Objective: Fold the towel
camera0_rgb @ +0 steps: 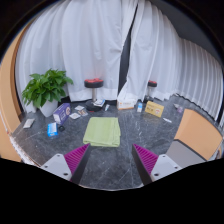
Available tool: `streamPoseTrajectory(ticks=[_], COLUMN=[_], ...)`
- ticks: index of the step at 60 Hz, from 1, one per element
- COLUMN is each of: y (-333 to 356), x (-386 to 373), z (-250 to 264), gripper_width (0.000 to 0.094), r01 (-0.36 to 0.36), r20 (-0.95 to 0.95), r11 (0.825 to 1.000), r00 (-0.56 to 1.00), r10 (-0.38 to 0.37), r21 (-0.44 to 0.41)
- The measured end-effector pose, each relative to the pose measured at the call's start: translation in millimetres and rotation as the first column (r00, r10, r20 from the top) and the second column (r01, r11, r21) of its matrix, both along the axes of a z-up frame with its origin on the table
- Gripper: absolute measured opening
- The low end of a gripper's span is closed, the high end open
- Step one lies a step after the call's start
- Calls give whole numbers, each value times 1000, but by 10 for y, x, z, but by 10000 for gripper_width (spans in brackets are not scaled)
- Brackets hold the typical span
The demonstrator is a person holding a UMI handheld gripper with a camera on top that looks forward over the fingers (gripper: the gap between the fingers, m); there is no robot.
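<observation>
A light green towel (101, 131) lies flat on the dark marbled table (112, 165), folded into a rough rectangle. It rests beyond my fingers, slightly left of the middle between them. My gripper (111, 158) is open, its two magenta pads (76, 157) wide apart, with nothing between them but bare table. The gripper is held above the table, short of the towel's near edge.
A potted green plant (46, 88) stands at the far left. Small boxes and items (62, 115) lie along the table's far edge, with a tan box (153, 109) at the far right. A red stool (94, 84) and white curtains (90, 40) are behind.
</observation>
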State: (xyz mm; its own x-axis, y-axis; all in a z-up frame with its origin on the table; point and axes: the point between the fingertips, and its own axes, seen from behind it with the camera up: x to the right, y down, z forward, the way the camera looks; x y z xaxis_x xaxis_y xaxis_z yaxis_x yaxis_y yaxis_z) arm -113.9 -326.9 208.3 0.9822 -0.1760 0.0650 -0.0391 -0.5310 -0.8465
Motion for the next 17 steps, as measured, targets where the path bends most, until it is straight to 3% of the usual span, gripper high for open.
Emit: streamPoseTrajectory(ticks=[17], y=[-853], x=[-313], z=[141], gripper_width=[852], r01=[-3], r20=[35], r11=[1000], r00=[999], r10=[4], r21=[-10])
